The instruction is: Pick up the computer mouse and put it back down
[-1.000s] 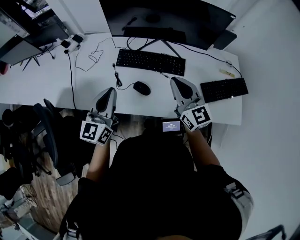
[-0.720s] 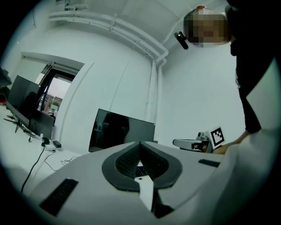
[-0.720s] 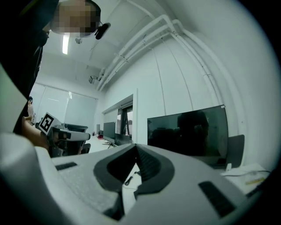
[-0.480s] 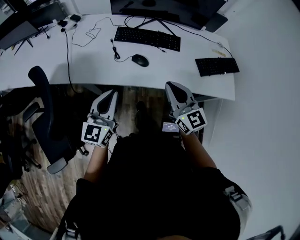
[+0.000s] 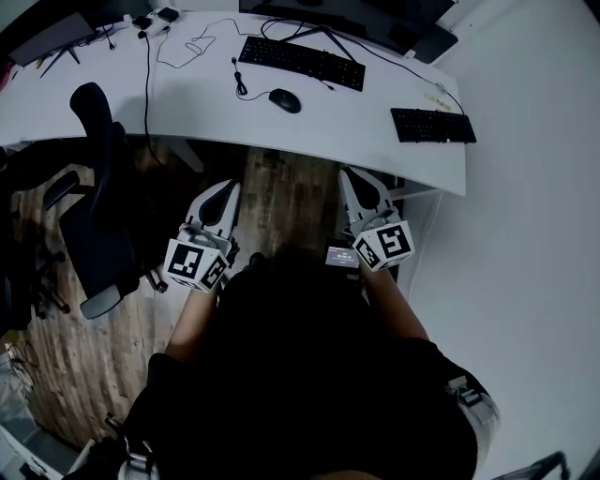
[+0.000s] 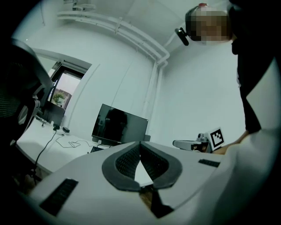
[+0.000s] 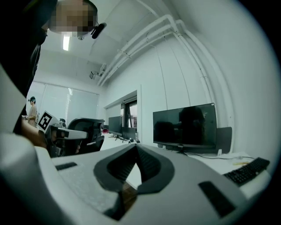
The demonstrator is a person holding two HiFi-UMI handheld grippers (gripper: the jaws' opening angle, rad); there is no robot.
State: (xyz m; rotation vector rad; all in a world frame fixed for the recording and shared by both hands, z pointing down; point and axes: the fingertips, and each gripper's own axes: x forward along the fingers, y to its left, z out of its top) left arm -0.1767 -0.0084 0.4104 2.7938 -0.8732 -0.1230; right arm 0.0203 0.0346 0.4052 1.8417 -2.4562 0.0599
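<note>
Grippers: two, both over the wooden floor [image 5: 281,202], short of the desk [image 5: 206,117].
Left gripper [image 5: 226,189]: jaws closed tip to tip, nothing between them.
Right gripper [image 5: 349,177]: jaws also closed, holding nothing.
Mouse [image 5: 285,100]: one, black, lying on the desk just before the long keyboard, well apart from both grippers.
Keyboards: two, one long [image 5: 300,62], one short [image 5: 433,125] at the right.
Monitor [image 5: 352,17]: one, dark.
Chair [image 5: 98,225]: one, left of the left gripper.
</note>
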